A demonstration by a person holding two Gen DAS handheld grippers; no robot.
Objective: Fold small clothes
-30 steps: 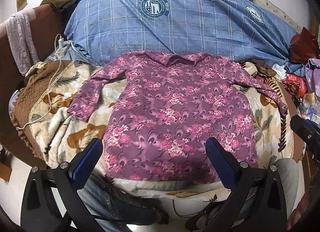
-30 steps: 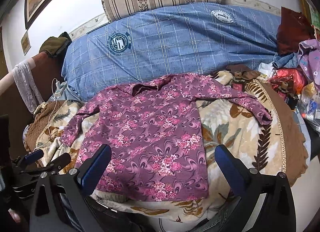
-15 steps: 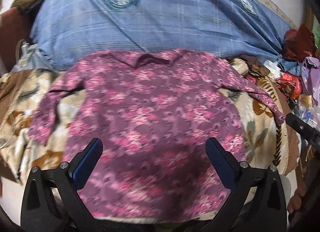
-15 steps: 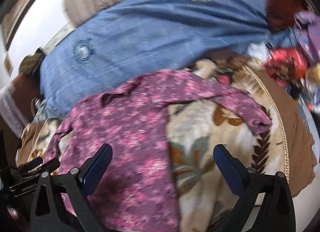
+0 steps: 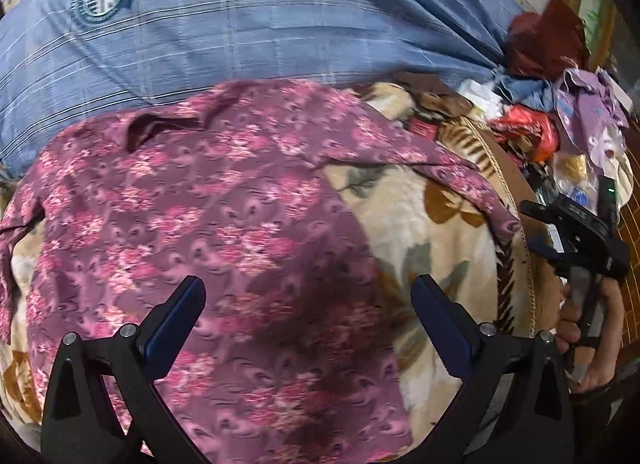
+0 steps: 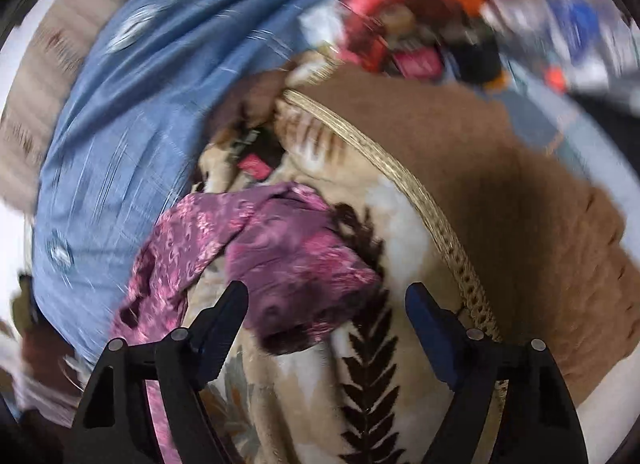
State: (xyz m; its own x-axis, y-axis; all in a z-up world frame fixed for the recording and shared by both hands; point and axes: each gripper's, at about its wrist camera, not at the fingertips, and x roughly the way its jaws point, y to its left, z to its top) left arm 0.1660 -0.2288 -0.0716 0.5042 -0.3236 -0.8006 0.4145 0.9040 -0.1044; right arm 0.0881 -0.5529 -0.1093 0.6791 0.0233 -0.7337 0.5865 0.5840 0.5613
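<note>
We see the purple floral long-sleeved top (image 5: 208,248) spread flat over the beige leaf-patterned blanket (image 5: 420,232), filling the centre and left of the left wrist view; our left gripper (image 5: 308,304) hangs above its lower part with jaws wide apart and nothing between them; in the blurred right wrist view our right gripper (image 6: 326,312) has its jaws closing just below the sleeve cuff (image 6: 304,272), not pressing it; the blue checked bedding (image 5: 240,32) lies across the top.
</note>
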